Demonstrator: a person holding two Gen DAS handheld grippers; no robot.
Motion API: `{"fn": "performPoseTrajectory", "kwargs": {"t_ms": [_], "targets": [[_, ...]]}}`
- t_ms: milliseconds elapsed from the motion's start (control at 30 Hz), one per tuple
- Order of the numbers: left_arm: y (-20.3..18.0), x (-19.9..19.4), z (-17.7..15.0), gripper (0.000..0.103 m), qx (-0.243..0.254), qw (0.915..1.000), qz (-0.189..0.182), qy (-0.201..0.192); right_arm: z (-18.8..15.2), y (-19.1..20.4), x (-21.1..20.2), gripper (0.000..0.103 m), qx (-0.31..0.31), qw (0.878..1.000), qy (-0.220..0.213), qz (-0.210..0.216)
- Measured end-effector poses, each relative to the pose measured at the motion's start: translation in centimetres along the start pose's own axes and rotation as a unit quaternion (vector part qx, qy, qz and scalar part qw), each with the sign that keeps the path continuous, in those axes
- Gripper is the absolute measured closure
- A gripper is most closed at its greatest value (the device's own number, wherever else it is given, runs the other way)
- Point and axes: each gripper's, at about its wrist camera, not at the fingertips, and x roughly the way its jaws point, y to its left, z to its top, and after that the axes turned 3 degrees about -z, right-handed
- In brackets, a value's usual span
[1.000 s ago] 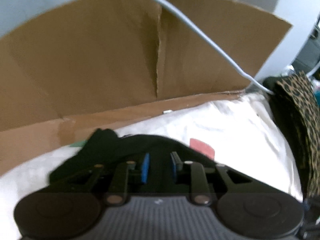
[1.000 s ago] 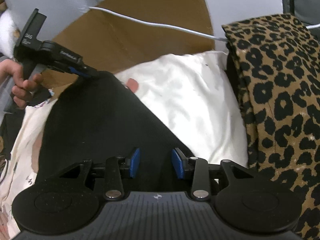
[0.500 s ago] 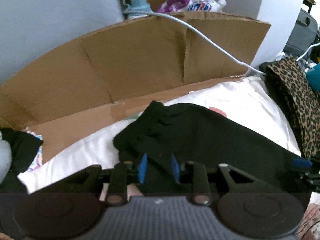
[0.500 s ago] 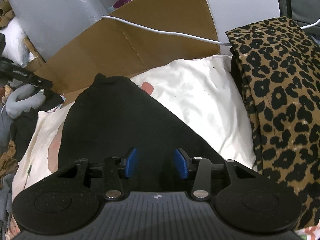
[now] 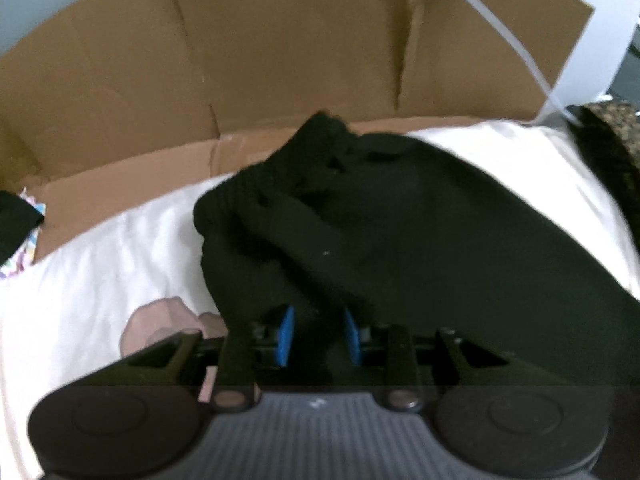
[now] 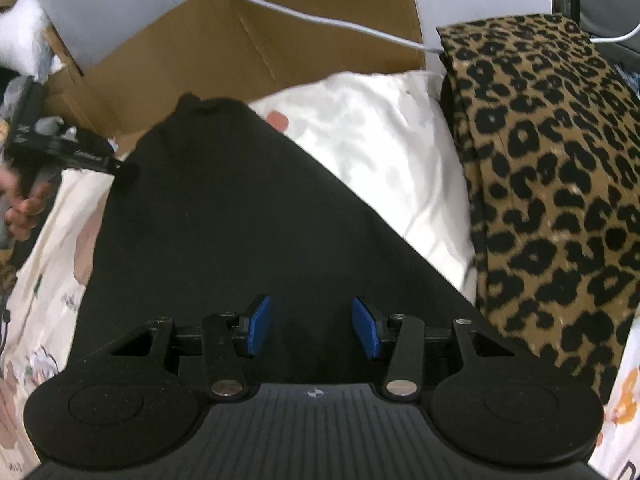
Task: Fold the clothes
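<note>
Black garment (image 6: 240, 240): matt knit cloth, soft, creased at bunched end
White bedding (image 6: 380, 152): smooth cloth, faint sheen, printed patches
Leopard-print fabric (image 6: 552, 168): matt woven cloth
Cardboard (image 5: 280, 60): matt brown, creased
Right hand-held gripper (image 6: 312, 326): matt black plastic, blue pads (image 6: 258, 326), ribbed body, metal pins

Both fisheye views bend straight lines toward dark rounded corners. The left wrist view is soft and smeared with motion blur; the white sheet (image 5: 100, 272) is blown out and the black garment (image 5: 420, 240) shows almost no texture. The right wrist view is sharper, with the leopard-print fabric (image 6: 560, 184) crisp, while its left edge blurs. Light is even and diffuse, with faint shadows.
</note>
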Motion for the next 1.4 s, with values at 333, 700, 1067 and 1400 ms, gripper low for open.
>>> {"fn": "performPoseTrajectory", "kwargs": {"t_ms": [333,700,1067,1400], "targets": [[2.5,2.5,0.7,0.076,-0.075,0.9971,-0.009,-0.002,-0.8,-1.1,0.3,0.052,-0.004,0.998,0.000,-0.059],[2.0,-1.0,-0.5,0.073,-0.067,0.9974,-0.027,0.000,-1.2,-1.9,-0.4,0.052,-0.021,0.994,0.006,-0.106],[-0.5,-6.6,-6.2,0.074,0.021,0.9967,-0.077,-0.018,-1.1,-0.7,-2.3,0.051,0.014,0.996,-0.002,-0.091],[-1.4,-4.6,-8.5,0.080,-0.012,0.9943,-0.101,-0.031,-2.6,-0.2,-1.6,0.051,0.001,0.995,0.019,-0.097]]}}
